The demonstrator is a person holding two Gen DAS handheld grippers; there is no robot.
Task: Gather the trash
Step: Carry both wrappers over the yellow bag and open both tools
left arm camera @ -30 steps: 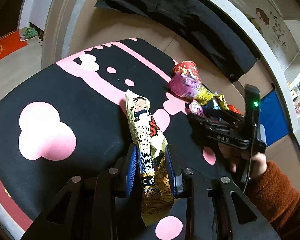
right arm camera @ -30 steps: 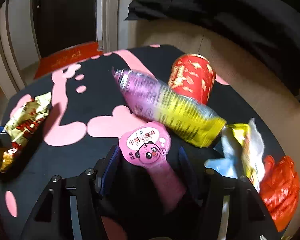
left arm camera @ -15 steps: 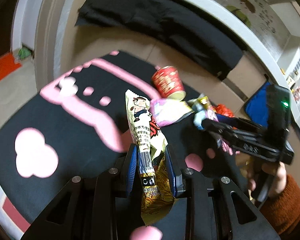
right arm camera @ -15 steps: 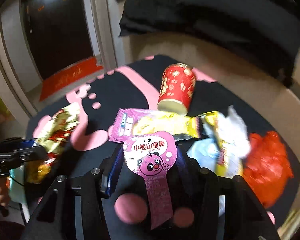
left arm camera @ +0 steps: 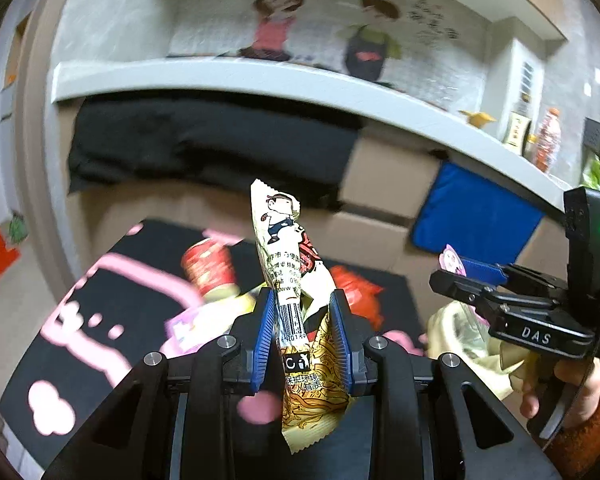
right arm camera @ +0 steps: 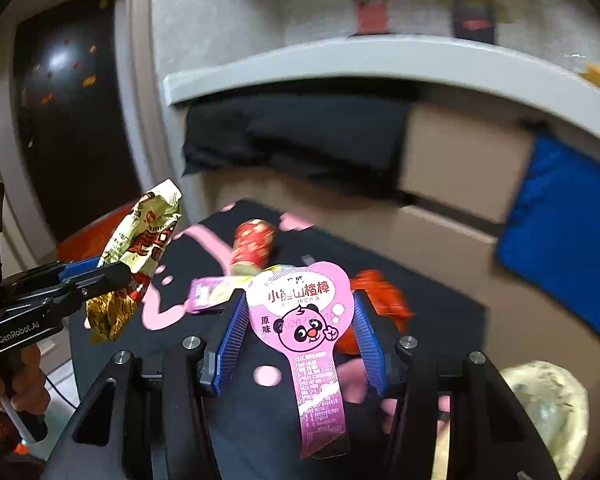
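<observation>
My left gripper point(left arm camera: 302, 328) is shut on a cream and gold snack wrapper point(left arm camera: 290, 264) and holds it upright above the black and pink table point(left arm camera: 100, 320). It also shows in the right wrist view point(right arm camera: 96, 276) with the wrapper point(right arm camera: 140, 248). My right gripper point(right arm camera: 300, 320) is shut on a pink panda-print wrapper point(right arm camera: 304, 316), lifted off the table; it shows in the left wrist view point(left arm camera: 460, 274). On the table lie a red paper cup point(right arm camera: 252, 244), a pink-yellow packet point(right arm camera: 216, 288) and a red-orange wrapper point(right arm camera: 380, 296).
A pale plastic bag point(right arm camera: 544, 404) hangs open at the lower right, also in the left wrist view point(left arm camera: 464, 332). Behind the table are a black cloth point(left arm camera: 204, 140), cardboard boxes point(left arm camera: 384, 176), a blue cushion point(left arm camera: 476, 216) and a white shelf point(left arm camera: 260, 80).
Both grippers have lifted up and back from the table with their wrappers; the views tilted upward and the table trash has dropped lower. The plastic bag has come into view.
</observation>
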